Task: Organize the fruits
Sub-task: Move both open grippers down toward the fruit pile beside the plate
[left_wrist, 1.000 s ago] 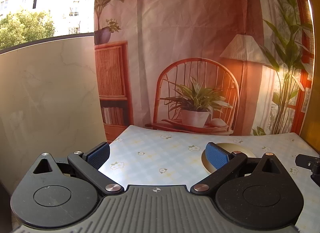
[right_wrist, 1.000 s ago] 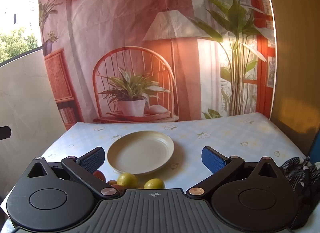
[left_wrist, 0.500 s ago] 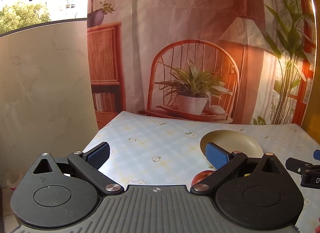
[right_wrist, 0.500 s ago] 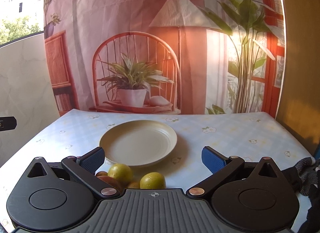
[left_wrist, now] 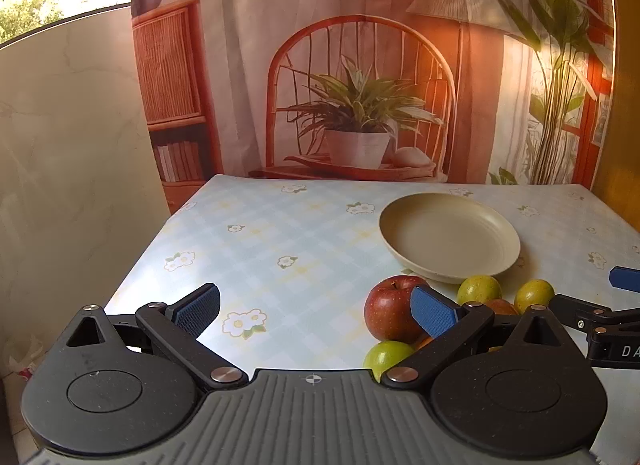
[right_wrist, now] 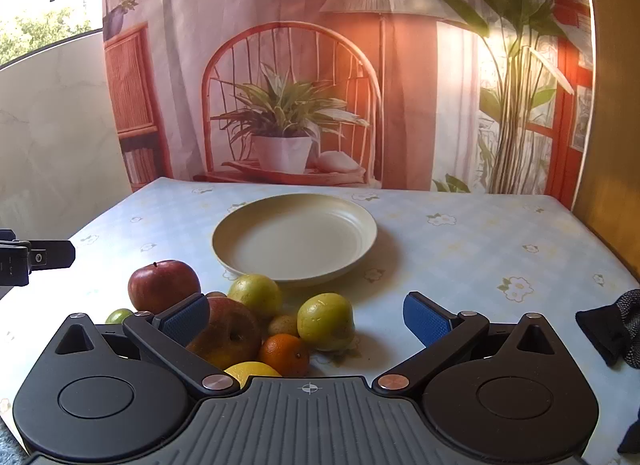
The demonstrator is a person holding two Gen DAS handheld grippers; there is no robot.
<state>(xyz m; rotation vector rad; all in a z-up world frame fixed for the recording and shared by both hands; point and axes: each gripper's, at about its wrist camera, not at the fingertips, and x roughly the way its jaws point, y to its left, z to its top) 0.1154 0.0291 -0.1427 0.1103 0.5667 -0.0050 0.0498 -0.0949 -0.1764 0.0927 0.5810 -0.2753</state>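
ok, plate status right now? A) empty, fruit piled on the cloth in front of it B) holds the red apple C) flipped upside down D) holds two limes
A: the plate sits upright and bare, while the red apple, the green fruits and the orange lie on the tablecloth just in front of it.

You see a smooth matt plate [right_wrist: 294, 239] on the counter's [right_wrist: 460, 249] glossy floral covering, beside a shiny-skinned red apple [right_wrist: 163, 280].

The left hand-held gripper [left_wrist: 316, 307] and the right hand-held gripper [right_wrist: 306, 315] are level above the bench, side by side, both with jaws spread wide, gripping nothing.
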